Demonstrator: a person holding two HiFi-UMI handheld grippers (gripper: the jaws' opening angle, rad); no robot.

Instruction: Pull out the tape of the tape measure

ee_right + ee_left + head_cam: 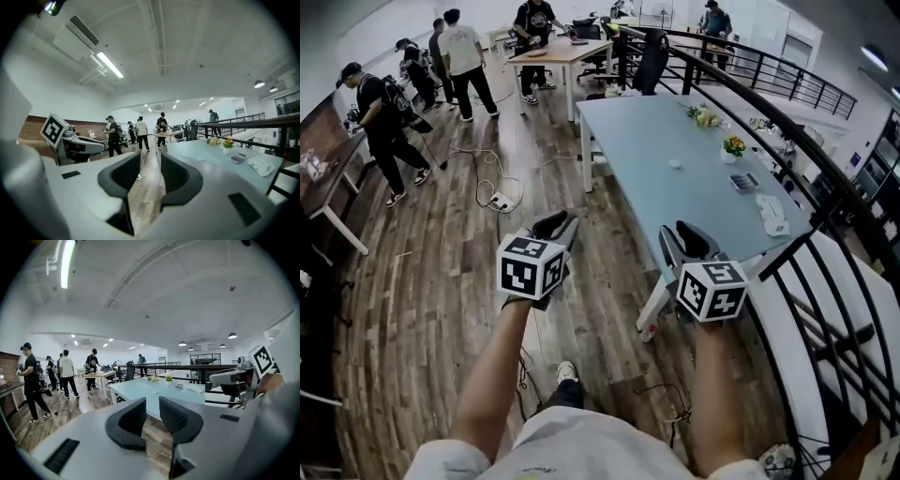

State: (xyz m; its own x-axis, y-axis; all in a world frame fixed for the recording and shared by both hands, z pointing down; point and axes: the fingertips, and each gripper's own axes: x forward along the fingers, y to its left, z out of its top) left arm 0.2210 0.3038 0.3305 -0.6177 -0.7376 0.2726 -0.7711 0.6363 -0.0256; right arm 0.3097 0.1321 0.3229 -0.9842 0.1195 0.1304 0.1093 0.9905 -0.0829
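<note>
left jaws: on the left gripper (152, 414) they're apart with a narrow gap. Nothing is in it; we just see floor and the bench's edge through the gap.
right jaws: same on the right gripper (149, 174). They're parted a little, with only floorboards showing between them.
both grippers: held up in the air side by side, not touching, pointing at the near end of the bench.
tape measure: honestly we can't pick it out. Neither gripper has it, and the bits on the bench are too small to tell.
bench (670, 202): long, pale blue-grey top. Far end has a pale flower bunch (705, 116) and a little pot of orange flowers (732, 147). Closer to us are a small white thing (675, 164), a dark flat gadget (744, 182) and some white crumpled sheets (772, 214).
floor (431, 281): wood planks, with a power strip (499, 199) and cable lying on it.
further out: black railing (825, 183) along the right, people (461, 56) standing around at the back.
</note>
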